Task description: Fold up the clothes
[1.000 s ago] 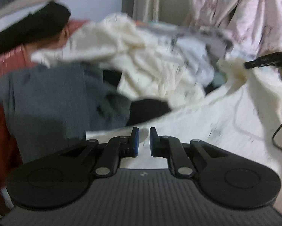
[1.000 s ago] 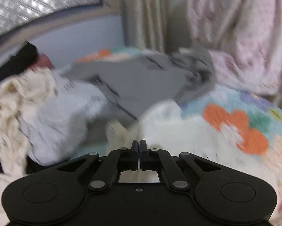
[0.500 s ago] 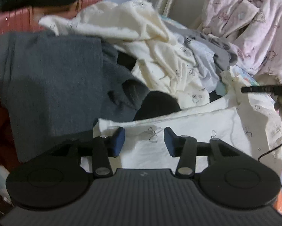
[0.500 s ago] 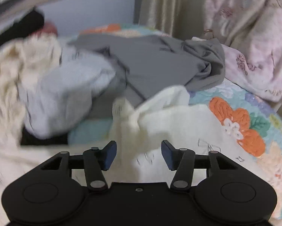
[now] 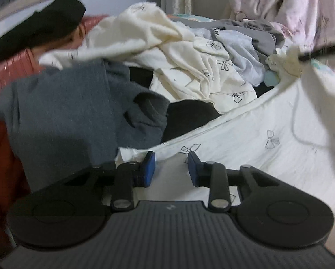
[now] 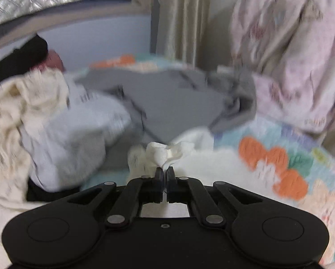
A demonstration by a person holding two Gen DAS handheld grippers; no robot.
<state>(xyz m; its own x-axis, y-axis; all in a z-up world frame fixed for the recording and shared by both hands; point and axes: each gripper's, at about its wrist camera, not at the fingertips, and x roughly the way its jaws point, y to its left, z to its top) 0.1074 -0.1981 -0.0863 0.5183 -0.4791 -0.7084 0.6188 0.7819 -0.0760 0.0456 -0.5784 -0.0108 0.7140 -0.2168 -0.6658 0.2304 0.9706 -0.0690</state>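
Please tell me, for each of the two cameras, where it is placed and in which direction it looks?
Left wrist: sits behind the left gripper, looking forward and down at the cream bow-print garment and the grey sweater; its open blue pads show.
Right wrist: sits behind the right gripper, looking forward and down over the floral bedspread; its fingers pinch a bunch of the cream garment.
Shared: the cream garment, the clothes pile, and the pink blanket.
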